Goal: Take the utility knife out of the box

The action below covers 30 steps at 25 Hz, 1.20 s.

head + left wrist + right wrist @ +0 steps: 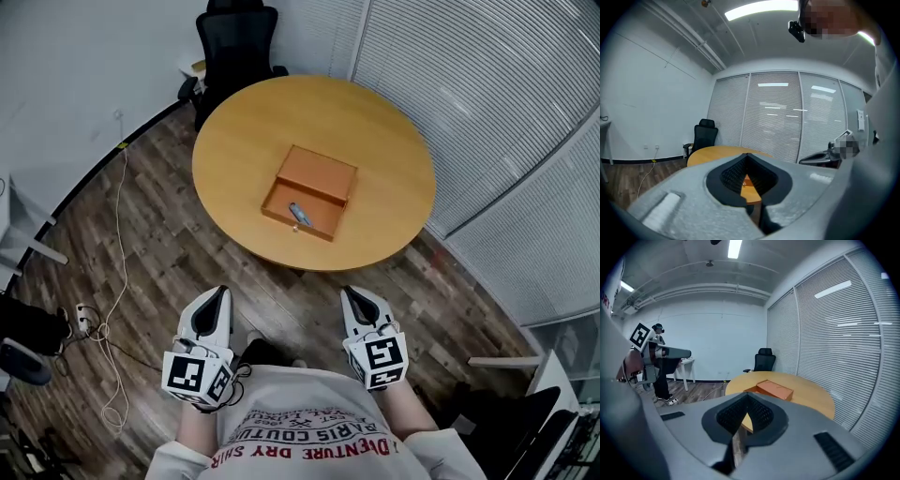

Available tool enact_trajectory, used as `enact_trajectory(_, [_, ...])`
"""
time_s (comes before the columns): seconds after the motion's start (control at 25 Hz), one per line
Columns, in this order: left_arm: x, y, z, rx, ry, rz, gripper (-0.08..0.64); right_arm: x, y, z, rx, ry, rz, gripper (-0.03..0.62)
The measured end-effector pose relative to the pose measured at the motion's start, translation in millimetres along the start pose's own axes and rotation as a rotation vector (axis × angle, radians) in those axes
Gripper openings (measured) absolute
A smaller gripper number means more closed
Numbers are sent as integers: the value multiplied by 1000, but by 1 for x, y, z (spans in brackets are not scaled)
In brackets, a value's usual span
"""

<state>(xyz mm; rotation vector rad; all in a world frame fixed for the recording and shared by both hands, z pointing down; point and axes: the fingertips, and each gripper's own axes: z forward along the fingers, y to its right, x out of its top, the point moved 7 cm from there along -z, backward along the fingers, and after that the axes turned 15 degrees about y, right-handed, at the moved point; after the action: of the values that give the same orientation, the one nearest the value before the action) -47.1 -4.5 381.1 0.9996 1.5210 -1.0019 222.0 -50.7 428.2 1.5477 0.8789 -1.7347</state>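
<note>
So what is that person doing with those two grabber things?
A person stands a little back from the round table, holding a left hand-held gripper and a right hand-held gripper, both shut and empty. On the table sits an orange box, open, and the utility knife lies inside it. Neither gripper has reached the box yet.

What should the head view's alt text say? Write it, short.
An orange box lies open on a round wooden table, a utility knife inside. Nearer the camera, the left tongs and right tongs are held shut and empty above the wood floor.
</note>
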Motion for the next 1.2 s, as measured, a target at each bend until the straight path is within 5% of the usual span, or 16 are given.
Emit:
enact_trajectory(0.16, [-8, -19, 43, -20, -12, -11, -6, -2, 15, 37, -16, -18, 11, 9])
enact_trajectory(0.72, [-22, -97, 233, -267, -44, -44, -6, 1, 66, 185, -141, -96, 27, 9])
enact_trajectory(1.2, [-55, -132, 306, -397, -71, -64, -6, -77, 69, 280, -48, -401, 115, 10])
